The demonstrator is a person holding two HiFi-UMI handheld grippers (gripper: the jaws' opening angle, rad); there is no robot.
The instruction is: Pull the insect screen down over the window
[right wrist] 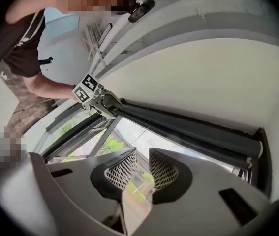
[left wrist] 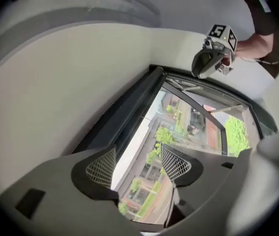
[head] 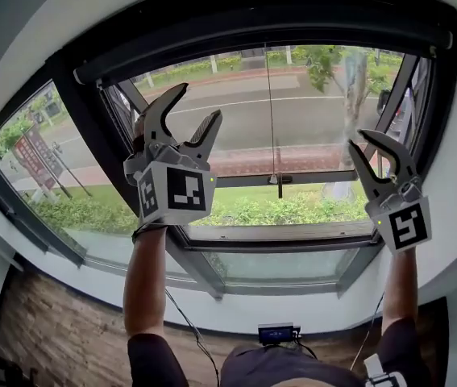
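Left gripper (head: 198,103): jaws wide apart, nothing between them. Right gripper (head: 357,139): jaws a narrow gap apart, empty. Beyond and above both, the insect screen (head: 268,24) sits rolled in its dark housing atop the window (head: 309,111). A pull cord (head: 270,111) hangs between the two grippers.

No writing can be read anywhere. The red sign (head: 31,158) outside the window (head: 236,119) bears lettering too small to make out; the marker cubes (head: 181,193) show only black-and-white square patterns.

Bright daylight, strong fisheye distortion
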